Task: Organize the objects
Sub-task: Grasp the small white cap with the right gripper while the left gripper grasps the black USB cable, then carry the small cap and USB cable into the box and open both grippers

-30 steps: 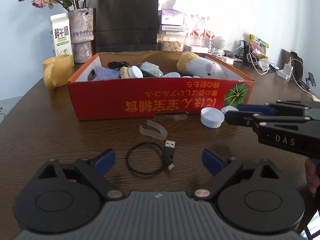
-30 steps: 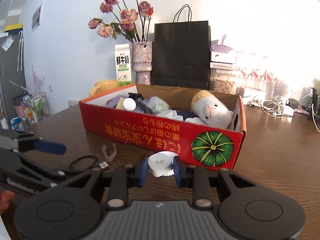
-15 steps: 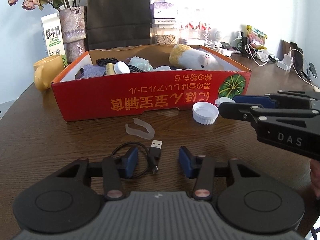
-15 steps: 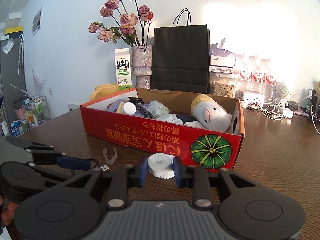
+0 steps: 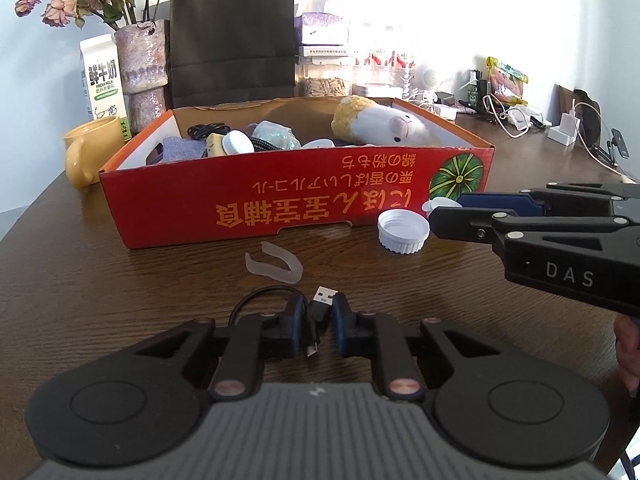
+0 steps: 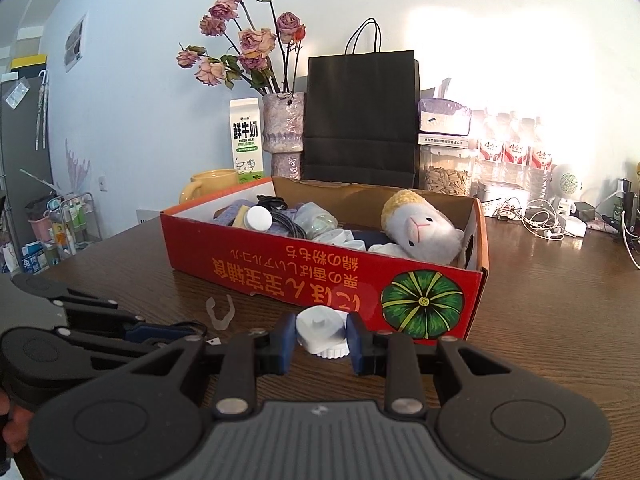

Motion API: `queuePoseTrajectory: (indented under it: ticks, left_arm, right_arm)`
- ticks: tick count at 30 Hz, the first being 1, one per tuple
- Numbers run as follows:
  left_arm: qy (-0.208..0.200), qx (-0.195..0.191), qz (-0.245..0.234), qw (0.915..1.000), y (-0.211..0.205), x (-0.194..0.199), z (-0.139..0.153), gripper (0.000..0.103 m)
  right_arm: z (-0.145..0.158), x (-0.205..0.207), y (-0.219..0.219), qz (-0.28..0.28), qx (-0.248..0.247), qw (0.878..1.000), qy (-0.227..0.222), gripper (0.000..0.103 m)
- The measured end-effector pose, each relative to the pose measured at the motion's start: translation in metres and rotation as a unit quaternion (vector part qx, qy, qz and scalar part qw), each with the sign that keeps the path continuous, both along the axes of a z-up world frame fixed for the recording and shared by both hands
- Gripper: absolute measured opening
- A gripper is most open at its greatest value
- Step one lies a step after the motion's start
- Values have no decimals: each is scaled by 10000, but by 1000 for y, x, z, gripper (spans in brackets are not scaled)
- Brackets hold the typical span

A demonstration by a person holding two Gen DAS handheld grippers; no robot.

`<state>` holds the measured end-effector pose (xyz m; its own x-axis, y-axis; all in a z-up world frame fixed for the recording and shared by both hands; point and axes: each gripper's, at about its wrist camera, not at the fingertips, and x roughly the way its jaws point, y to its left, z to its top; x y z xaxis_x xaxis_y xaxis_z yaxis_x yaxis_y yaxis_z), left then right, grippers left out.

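Observation:
My left gripper point(image 5: 316, 322) is shut on the black USB cable point(image 5: 320, 304), whose loop lies on the table just ahead of the fingers. My right gripper point(image 6: 321, 338) is shut on a small white cap point(image 6: 320, 330) and holds it just above the table, in front of the red cardboard box point(image 6: 280, 276). In the left wrist view the right gripper point(image 5: 444, 210) reaches in from the right beside a second white cap point(image 5: 403, 231). A clear plastic clip point(image 5: 274, 267) lies on the table before the box point(image 5: 256, 208).
The box holds a plush sheep point(image 5: 384, 126), a small bottle point(image 5: 236, 144) and several other small items. Behind it stand a yellow mug point(image 5: 90, 148), milk carton point(image 5: 102, 78), flower vase point(image 5: 144, 76) and black paper bag point(image 5: 232, 36). Cables and chargers point(image 5: 520, 116) lie at the back right.
My left gripper has closed from wide open onto the USB cable. My right gripper has risen a little with the white cap still between its fingers.

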<state>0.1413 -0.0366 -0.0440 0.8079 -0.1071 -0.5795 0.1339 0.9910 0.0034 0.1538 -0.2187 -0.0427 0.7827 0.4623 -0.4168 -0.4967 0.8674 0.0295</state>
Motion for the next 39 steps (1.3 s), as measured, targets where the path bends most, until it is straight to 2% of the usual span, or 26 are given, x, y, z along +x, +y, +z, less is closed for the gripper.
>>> queuePoseTrajectory:
  ticks: [9,17,28,39]
  left_arm:
    - [-302,-128,-17,9995,7,-15,15,16]
    - [-815,-179,-51,9965,14,-17,46,16]
    - [-1406,-408,89,9892,26,12,84,16]
    - [-1652,-624,192,9841,35,63,100,16]
  right_arm:
    - [1,-3,-2,-30,62,10000,-68,26]
    - [14,-4,8,38,101,9997,-238,26]
    - [47,17,32,129,182,9976,-652,26]
    - [67,67,53,-49,322,9957,-866,26]
